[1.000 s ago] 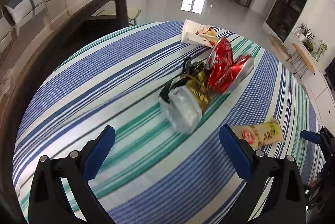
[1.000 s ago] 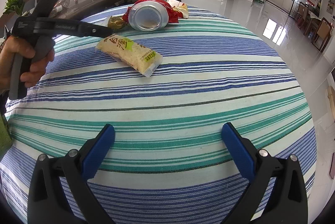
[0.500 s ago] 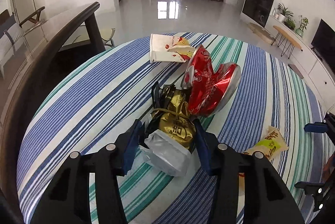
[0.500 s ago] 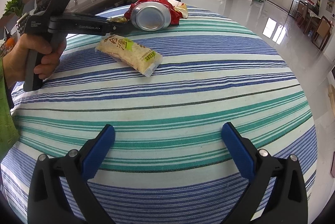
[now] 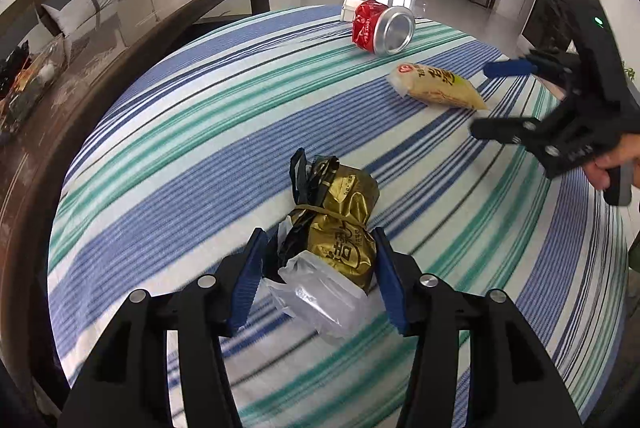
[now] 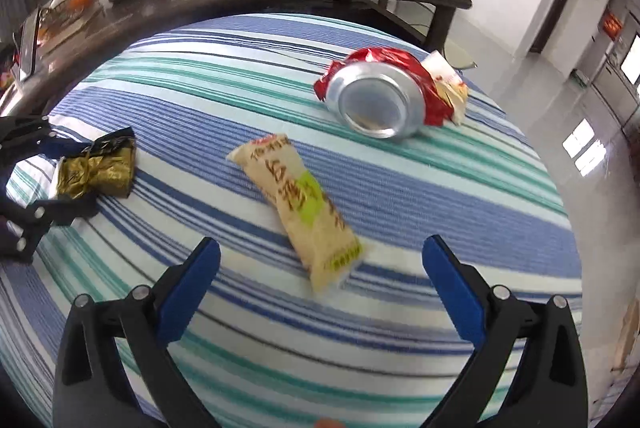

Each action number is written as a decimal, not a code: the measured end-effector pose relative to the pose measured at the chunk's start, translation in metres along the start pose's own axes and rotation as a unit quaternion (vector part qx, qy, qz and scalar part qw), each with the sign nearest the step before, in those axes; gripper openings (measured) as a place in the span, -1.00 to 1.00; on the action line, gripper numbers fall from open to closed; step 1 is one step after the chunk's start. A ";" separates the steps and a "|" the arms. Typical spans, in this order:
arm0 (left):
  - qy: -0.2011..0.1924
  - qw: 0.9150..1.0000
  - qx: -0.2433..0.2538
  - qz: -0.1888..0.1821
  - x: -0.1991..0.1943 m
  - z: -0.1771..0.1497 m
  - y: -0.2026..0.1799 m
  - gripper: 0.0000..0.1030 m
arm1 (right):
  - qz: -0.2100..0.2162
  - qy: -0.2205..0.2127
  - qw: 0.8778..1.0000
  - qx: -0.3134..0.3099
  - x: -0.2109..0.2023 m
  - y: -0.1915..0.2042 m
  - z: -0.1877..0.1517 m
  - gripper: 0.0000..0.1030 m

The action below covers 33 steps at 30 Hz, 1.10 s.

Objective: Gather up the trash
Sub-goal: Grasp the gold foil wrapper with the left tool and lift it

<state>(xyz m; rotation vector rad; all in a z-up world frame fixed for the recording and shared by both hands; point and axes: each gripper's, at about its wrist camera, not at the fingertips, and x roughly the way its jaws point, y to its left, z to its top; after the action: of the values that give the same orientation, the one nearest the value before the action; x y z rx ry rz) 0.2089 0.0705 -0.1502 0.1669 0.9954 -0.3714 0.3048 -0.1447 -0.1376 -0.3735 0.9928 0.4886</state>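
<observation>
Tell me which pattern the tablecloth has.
The tablecloth has blue, green and white stripes with thin dark lines, clearest in the right wrist view.

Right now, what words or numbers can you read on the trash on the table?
Gold foil packet: large Chinese characters in a ring, too creased to read.
Yellow snack packet: red Chinese characters and a green patch, too blurred to read.
Yellow snack packet, round red logo at one end: too small to read.
Red wrapper: printed writing, too small to read.
White paper packet: no readable text.
</observation>
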 end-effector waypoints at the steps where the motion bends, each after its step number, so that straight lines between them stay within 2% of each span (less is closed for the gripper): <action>1: -0.001 1.000 -0.004 -0.001 -0.002 -0.004 -0.003 0.32 | 0.009 0.009 1.000 -0.001 0.005 -0.001 0.004 0.71; 2: -0.001 1.000 -0.007 -0.002 -0.003 -0.008 -0.006 0.52 | 0.018 0.022 1.000 0.005 0.010 -0.003 0.007 0.26; 3: -0.003 1.000 -0.007 0.004 -0.003 -0.011 -0.008 0.58 | 0.026 0.029 0.999 0.015 0.011 -0.004 0.007 0.03; 4: -0.005 1.000 -0.008 0.015 -0.002 -0.013 -0.010 0.66 | 0.035 0.029 0.998 0.030 0.010 -0.006 0.006 -0.11; 5: -0.005 1.000 -0.010 0.021 -0.001 -0.014 -0.011 0.74 | 0.044 0.027 0.998 0.043 0.007 -0.006 0.004 -0.39; 8: -0.010 0.999 -0.018 0.038 0.001 -0.014 -0.010 0.89 | 0.076 0.040 0.992 0.093 -0.007 0.002 -0.010 -0.47; 11: -0.012 0.998 -0.036 0.045 0.001 -0.015 -0.005 0.90 | 0.111 0.046 0.978 0.170 -0.032 0.018 -0.035 -0.47; 12: -0.014 0.998 -0.039 0.045 0.000 -0.016 -0.004 0.90 | 0.109 0.039 0.978 0.175 -0.041 0.025 -0.040 -0.47; 15: -0.016 0.998 -0.041 0.052 0.000 -0.016 -0.004 0.92 | 0.060 0.012 0.985 0.161 -0.060 0.045 -0.054 -0.44; 16: -0.016 0.998 -0.041 0.052 0.001 -0.014 -0.004 0.92 | 0.040 0.002 0.987 0.155 -0.064 0.050 -0.058 -0.28; 17: -0.015 0.998 -0.041 0.051 0.002 -0.013 -0.004 0.92 | 0.026 -0.006 0.988 0.153 -0.066 0.053 -0.062 -0.05; 19: -0.015 0.998 -0.042 0.050 0.002 -0.012 -0.004 0.92 | -0.005 -0.021 0.988 0.153 -0.067 0.056 -0.072 0.25; 22: -0.015 0.998 -0.042 0.050 0.003 -0.012 -0.003 0.92 | -0.034 -0.017 0.986 0.164 -0.059 0.050 -0.086 0.56; 25: -0.015 0.998 -0.042 0.050 0.003 -0.012 -0.003 0.92 | -0.038 -0.008 0.984 0.175 -0.048 0.046 -0.094 0.66; 29: -0.015 0.998 -0.042 0.050 0.003 -0.012 -0.003 0.92 | -0.049 -0.020 0.984 0.168 -0.046 0.050 -0.097 0.90; 33: -0.015 0.998 -0.041 0.050 0.003 -0.012 -0.003 0.92 | -0.051 -0.019 0.984 0.168 -0.047 0.050 -0.097 0.91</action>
<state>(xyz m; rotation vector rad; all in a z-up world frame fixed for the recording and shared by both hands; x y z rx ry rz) 0.1997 0.0708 -0.1589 0.1355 0.9663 -0.2394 0.1880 -0.1626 -0.1495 -0.1103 0.9931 0.2274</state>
